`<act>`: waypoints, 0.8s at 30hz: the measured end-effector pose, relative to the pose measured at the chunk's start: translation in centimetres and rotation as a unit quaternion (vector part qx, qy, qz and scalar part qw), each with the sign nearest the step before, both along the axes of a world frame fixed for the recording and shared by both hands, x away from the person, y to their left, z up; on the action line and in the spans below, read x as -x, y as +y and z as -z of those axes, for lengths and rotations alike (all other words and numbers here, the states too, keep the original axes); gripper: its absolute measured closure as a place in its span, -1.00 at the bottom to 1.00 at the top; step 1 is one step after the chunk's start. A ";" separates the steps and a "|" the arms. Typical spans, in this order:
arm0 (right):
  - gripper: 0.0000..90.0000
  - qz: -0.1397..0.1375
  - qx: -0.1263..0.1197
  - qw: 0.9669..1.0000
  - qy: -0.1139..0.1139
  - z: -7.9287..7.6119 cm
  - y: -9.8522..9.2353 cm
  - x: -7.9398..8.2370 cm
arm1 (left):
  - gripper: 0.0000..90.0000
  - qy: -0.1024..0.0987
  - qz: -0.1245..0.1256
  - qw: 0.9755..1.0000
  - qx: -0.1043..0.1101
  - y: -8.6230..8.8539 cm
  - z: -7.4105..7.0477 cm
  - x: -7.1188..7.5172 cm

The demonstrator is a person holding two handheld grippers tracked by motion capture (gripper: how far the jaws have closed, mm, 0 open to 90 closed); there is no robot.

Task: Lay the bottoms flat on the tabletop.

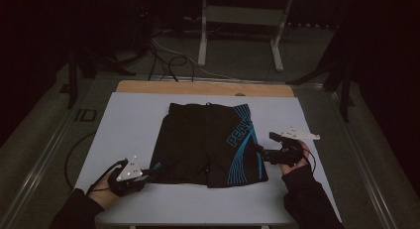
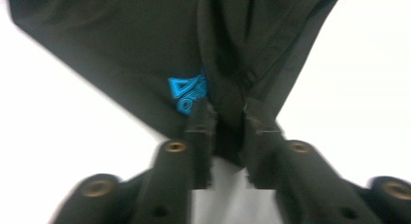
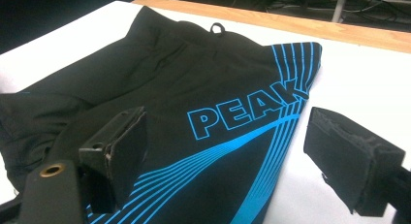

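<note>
Black stretch-fabric shorts with blue striping (image 1: 208, 142) lie flat on the white table (image 1: 124, 120). The left gripper (image 2: 227, 118) pinches a hem corner; the right gripper (image 3: 228, 151) gapes over the opposite leg. A thin bite could slip, bunching the cloth.

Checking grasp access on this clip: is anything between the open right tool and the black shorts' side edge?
Nothing visible. The right tool sits open at the black shorts, its jaws straddling the blue-striped side edge on the white table cover. The left tool already pinches the other leg's hem.
</note>
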State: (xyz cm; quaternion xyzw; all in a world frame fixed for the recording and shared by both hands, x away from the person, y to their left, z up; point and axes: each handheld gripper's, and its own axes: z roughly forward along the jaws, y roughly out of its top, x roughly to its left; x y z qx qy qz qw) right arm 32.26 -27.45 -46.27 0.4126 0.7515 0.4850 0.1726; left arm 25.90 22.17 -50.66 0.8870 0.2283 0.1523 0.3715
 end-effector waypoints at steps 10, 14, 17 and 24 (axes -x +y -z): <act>-0.64 -0.003 -0.003 1.000 -0.004 -0.3 0.1 0.2 | 0.86 0.015 -0.003 1.000 0.004 0.8 -0.1 0.2; -0.64 -0.001 -0.006 1.000 -0.005 -0.3 0.0 0.4 | 0.83 0.032 0.006 0.999 -0.007 1.0 0.4 0.3; -0.64 -0.002 -0.007 1.000 -0.005 -0.2 -0.1 0.5 | 0.83 0.031 0.004 0.999 -0.011 1.3 0.5 0.5; -0.64 -0.004 -0.004 1.000 -0.002 0.0 -0.1 0.7 | 0.73 0.049 0.018 0.999 -0.003 1.5 0.6 0.8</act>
